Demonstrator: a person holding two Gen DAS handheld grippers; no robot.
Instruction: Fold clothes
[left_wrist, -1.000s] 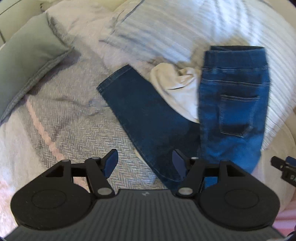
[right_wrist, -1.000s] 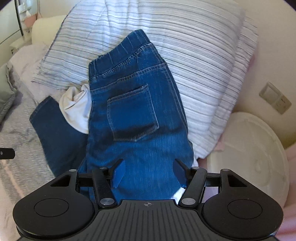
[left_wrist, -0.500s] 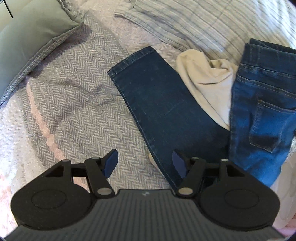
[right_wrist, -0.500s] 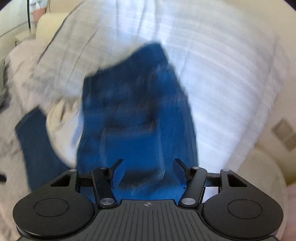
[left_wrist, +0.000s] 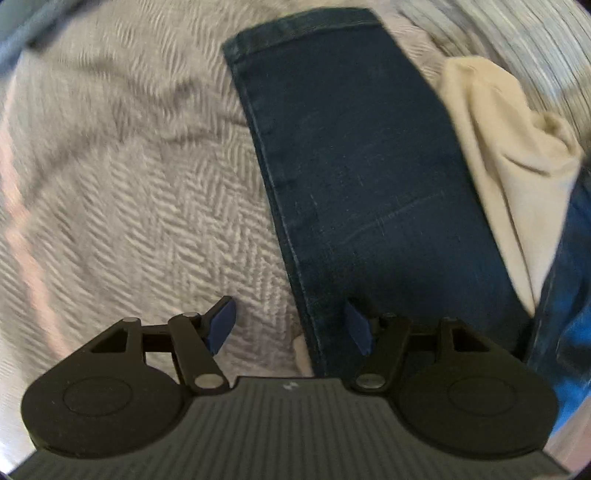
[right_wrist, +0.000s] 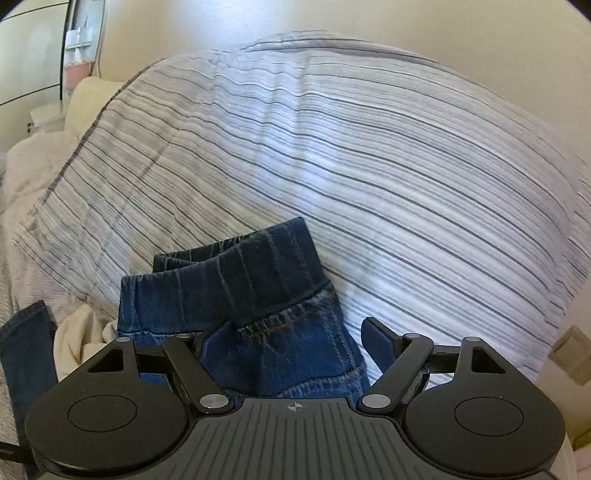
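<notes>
Your right gripper (right_wrist: 288, 343), jaws spread, straddles the elastic waistband of the blue denim jeans (right_wrist: 236, 288) lying on the bed against the striped pillow (right_wrist: 332, 147), while your left gripper (left_wrist: 290, 325), jaws spread, hovers over the dark leg's long edge.

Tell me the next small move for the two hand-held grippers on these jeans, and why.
Probably close the right hand-held gripper on the jeans waistband: its fingers are open and the elastic band sits bunched between them. The left hand-held gripper is open too, straddling the side seam of the dark jeans leg on the herringbone blanket, so it likely closes next.
</notes>
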